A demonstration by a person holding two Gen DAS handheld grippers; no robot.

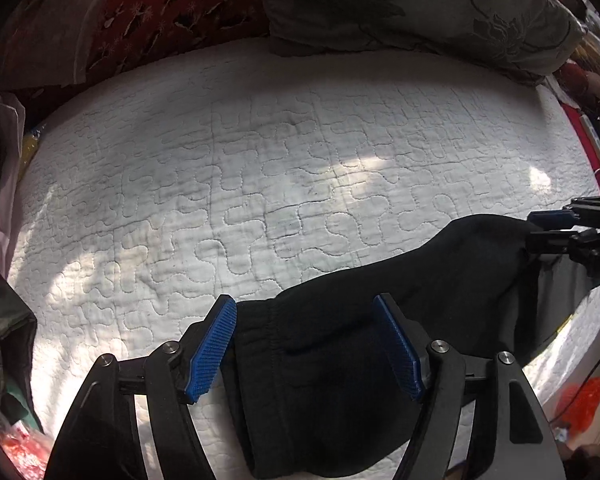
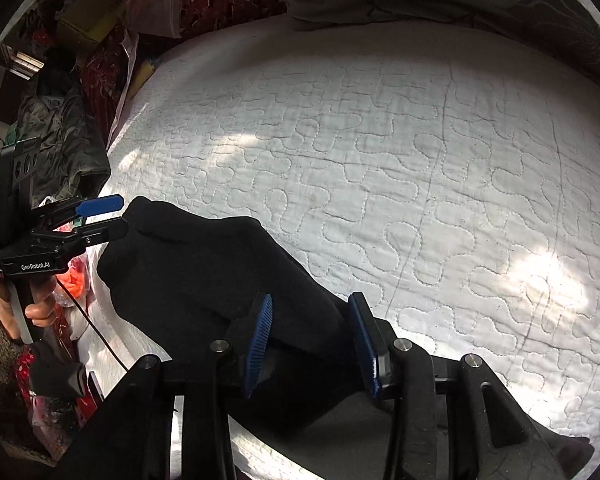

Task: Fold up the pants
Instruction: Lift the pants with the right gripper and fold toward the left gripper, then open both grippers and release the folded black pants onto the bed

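The black pants (image 1: 380,340) are sitting at the near edge of the bed, bunched into a dark band that runs between the two tools. They lie on a white quilted bedspread (image 1: 260,160) with a squiggly stitch pattern and a few patches of sunlight on it.

The left gripper (image 1: 304,344) has its blue pads spread wide, and the elastic waistband end of the pants sits in the gap between them. The left pad (image 1: 212,352) is right at the cloth's edge, but nothing is pinched, so it's just straddling the fabric. From the right wrist view you can see this same tool off to the left, blue finger apart from the black one, at the tip of the cloth.

The right gripper (image 2: 312,340) is also parted, a bit less wide, with the dark fabric running through between its pads (image 2: 260,336). I can't tell if either pad is really pressing on it. It doesn't look clamped.

Far side of the bed: a grey pillow (image 1: 420,8) with a flower print, and next to it on the left a red patterned blanket (image 1: 160,4). A greenish jacket (image 2: 60,140) is heaped off the left edge.
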